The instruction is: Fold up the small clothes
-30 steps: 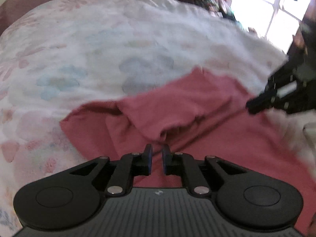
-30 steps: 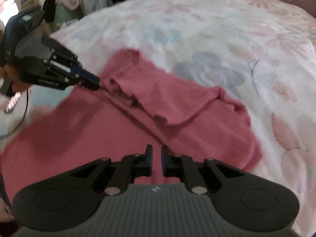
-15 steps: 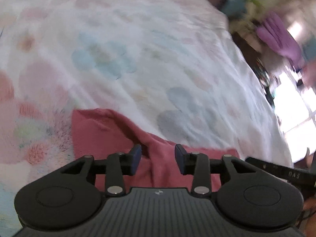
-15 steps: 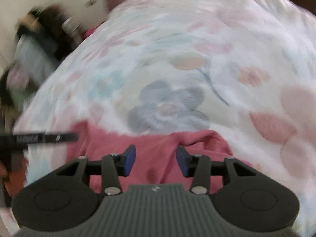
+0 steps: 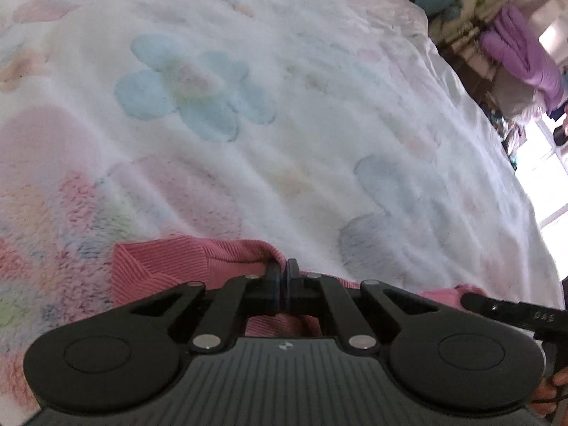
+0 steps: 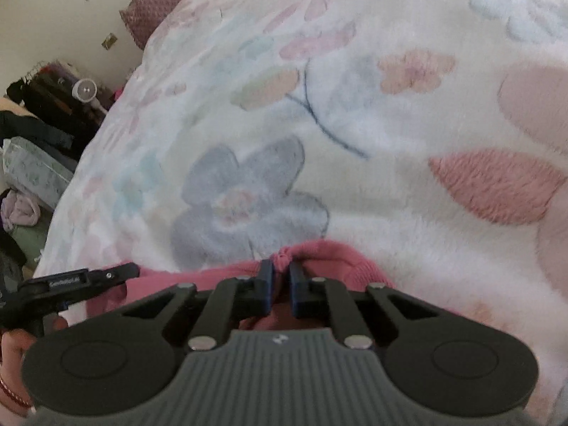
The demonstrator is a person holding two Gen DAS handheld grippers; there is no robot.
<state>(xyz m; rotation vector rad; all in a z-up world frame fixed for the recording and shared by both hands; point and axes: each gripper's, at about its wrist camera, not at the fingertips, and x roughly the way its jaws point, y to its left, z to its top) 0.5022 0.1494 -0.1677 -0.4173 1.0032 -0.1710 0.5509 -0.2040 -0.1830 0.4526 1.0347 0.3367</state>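
A pink ribbed garment (image 5: 159, 266) lies on the bed, mostly hidden under the gripper bodies. My left gripper (image 5: 283, 268) is shut on its far edge, with a thin fold of fabric nipped between the pads. In the right wrist view the same pink garment (image 6: 337, 259) shows beneath my right gripper (image 6: 281, 271). The right jaws are closing, and a small bunched tuft of the edge is pinched between them. Each gripper shows in the other's view: the right gripper (image 5: 514, 314) low on the right, the left gripper (image 6: 78, 280) low on the left.
A fluffy white blanket with pastel flowers (image 5: 284, 124) covers the bed beyond the garment. Purple cloth (image 5: 522, 49) and clutter sit past the bed's right edge. A mauve pillow (image 6: 159, 3), dark bags (image 6: 46, 113) and piled clothes lie off the left side. A hand (image 6: 14, 348) holds the left gripper.
Both grippers rolled and dropped to the garment's far edge. They opened half a second ago and have since closed on the fabric. The camera views now face the blanket.
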